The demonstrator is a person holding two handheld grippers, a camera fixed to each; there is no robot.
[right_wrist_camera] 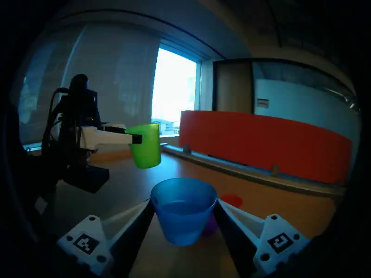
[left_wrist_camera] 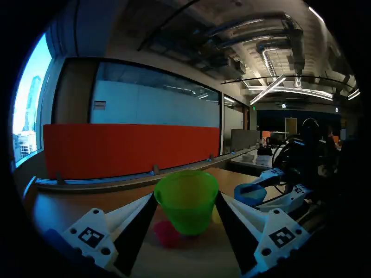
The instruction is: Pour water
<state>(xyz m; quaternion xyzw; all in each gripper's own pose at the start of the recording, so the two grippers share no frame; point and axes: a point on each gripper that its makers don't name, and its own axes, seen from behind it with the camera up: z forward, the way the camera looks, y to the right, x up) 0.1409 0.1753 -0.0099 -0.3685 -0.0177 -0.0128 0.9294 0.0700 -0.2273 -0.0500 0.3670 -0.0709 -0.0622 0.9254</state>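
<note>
Over desk [left_wrist_camera: 69, 208], green cup [left_wrist_camera: 187, 206] in left tool [left_wrist_camera: 184, 196], blue cup [right_wrist_camera: 184, 217] in right tool [right_wrist_camera: 184, 205]

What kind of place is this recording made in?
Most likely an open-plan office: a long desk backed by an orange divider, exposed ceiling ducts with strip lights, and a window facing city towers.

Left gripper [left_wrist_camera: 185, 195]: white plastic fingers [left_wrist_camera: 123, 212] w/ black inner pads [left_wrist_camera: 139, 224]; b/w square marker tags [left_wrist_camera: 90, 236]; corner screws [left_wrist_camera: 95, 211]; right gripper [right_wrist_camera: 184, 203] same; black cables [right_wrist_camera: 50, 129] on rear housing.
</note>
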